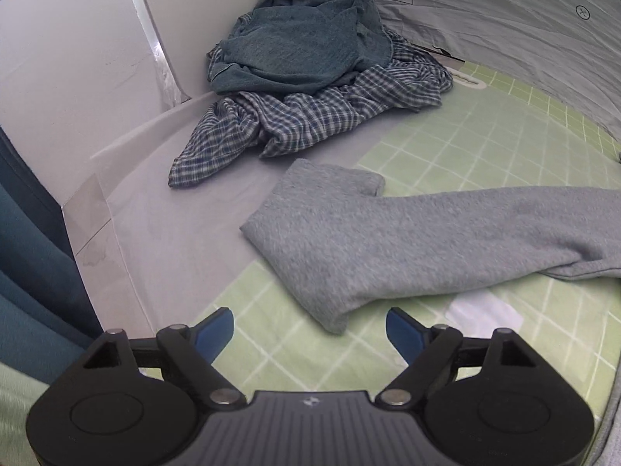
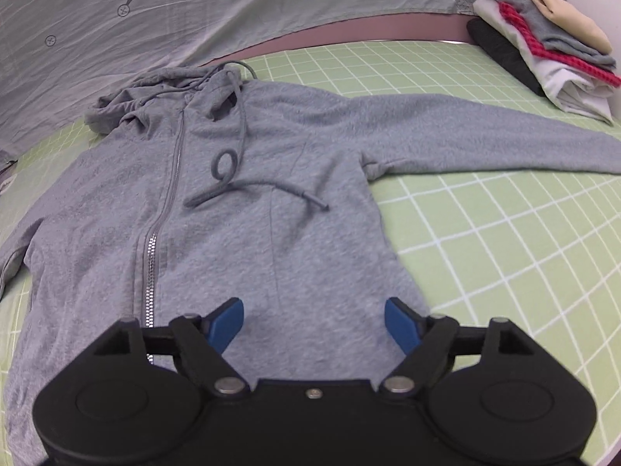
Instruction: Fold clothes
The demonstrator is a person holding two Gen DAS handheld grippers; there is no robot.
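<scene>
A grey zip-front fleece hoodie lies face up and spread flat on the green gridded cutting mat that covers the surface. Its hood is bunched at the far end, its drawcords are looped loosely over the chest, and one sleeve reaches out toward a stack of folded clothes at the far corner. The other sleeve lies across the mat in the left wrist view, its cuff end doubled over, near a heap of a teal towel and a blue checked shirt.

The left claw stands open above bare mat, just short of that sleeve, with nothing between its blue pads. The right claw is also open over the lower body of the hoodie, gripping nothing.

The hoodie looks soft, limp and fairly thick, so it should drape and sag rather than hold a line. Good places to pinch are probably the sleeve cuffs, then shoulder and hem. The zip gives a slight spine, and the loose cords may snag.
</scene>
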